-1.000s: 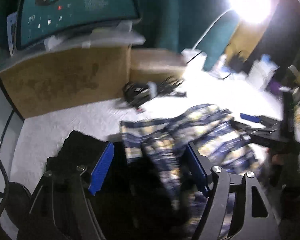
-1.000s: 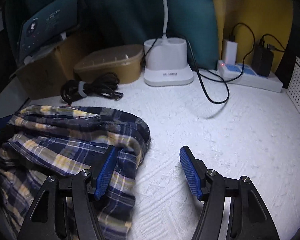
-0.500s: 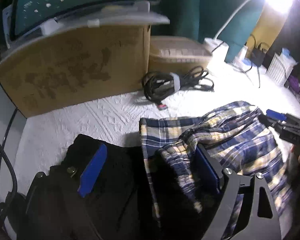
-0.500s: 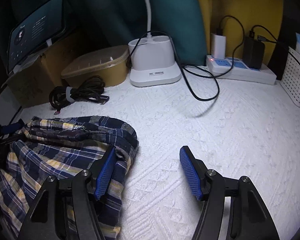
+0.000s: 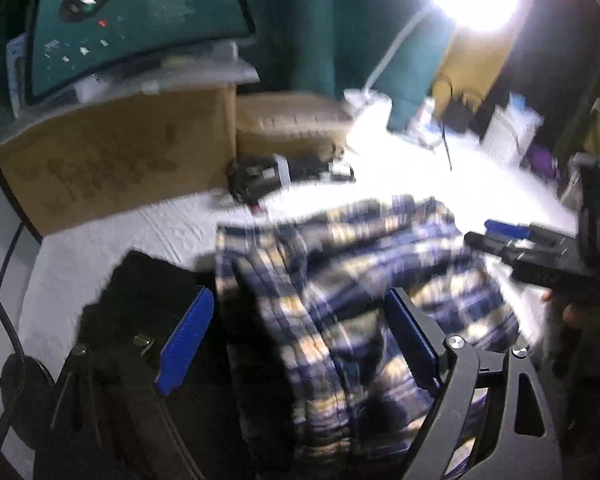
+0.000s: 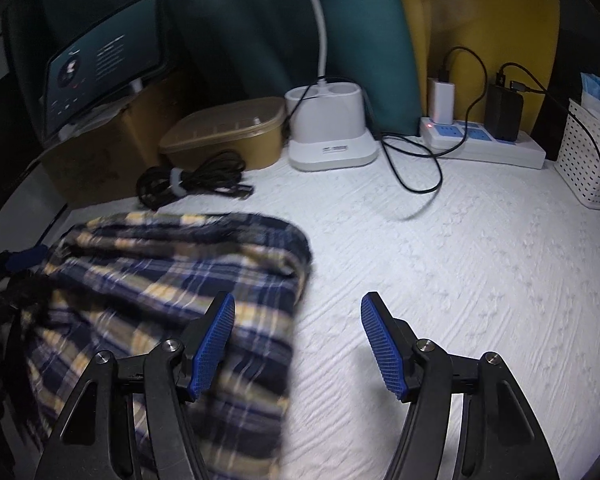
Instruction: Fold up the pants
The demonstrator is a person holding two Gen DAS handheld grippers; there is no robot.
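Note:
The blue, yellow and white plaid pants (image 5: 360,280) lie bunched on the white bedspread (image 6: 460,264), blurred by motion. My left gripper (image 5: 296,340) stands wide open over their near end. A fold of cloth lies between its blue pads (image 5: 184,340), which do not press on it. My right gripper (image 6: 298,344) is open at the right edge of the pants (image 6: 172,272), its left finger over the cloth and its right finger over bare bedspread. The left wrist view shows the right gripper (image 5: 540,252) at the far side of the pants, with a hand behind it.
A cardboard box (image 5: 112,168) carrying a lit screen (image 5: 136,20) stands at the back left. Beside it are a brown lidded container (image 6: 228,136) and a coiled black cable (image 6: 192,182). Further right: a white lamp base (image 6: 332,132), a power strip (image 6: 484,146), a white basket (image 6: 588,160). Something black (image 5: 140,292) lies under my left finger.
The left gripper's jaws stand wider than a second ago. The left view swung toward the box and back. The pants have shifted a little; the right gripper stays open.

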